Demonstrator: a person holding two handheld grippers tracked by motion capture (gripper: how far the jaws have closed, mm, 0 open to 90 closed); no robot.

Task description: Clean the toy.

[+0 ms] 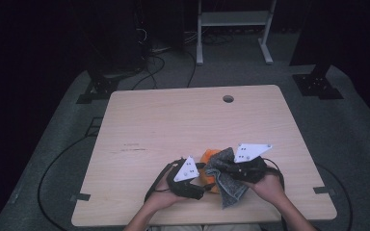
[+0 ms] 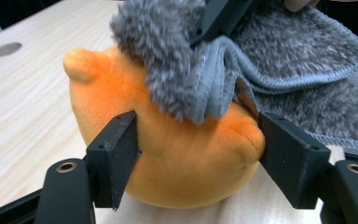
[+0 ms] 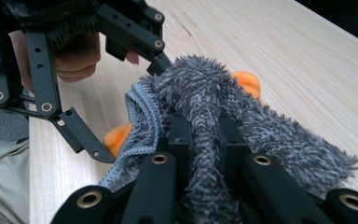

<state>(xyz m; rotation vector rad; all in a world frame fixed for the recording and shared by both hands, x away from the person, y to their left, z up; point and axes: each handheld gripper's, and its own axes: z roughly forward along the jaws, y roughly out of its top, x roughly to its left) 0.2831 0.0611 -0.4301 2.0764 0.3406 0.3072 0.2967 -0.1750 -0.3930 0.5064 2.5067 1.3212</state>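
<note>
Near the desk's [image 1: 139,120] front edge, the left tongs [image 2: 198,154] clamp the orange plush toy [image 2: 168,154] while the right tongs [image 3: 200,140], closed on the grey towel [image 3: 205,93], drape it over; wiping looks underway, unfinished.

A pale wood-grain worktop [image 1: 173,125] with rounded corners has a round cable hole [image 1: 228,98] near its far edge. An orange plush toy [image 1: 209,159] sits on it near the front edge, under a grey towel [image 1: 229,185]
</note>
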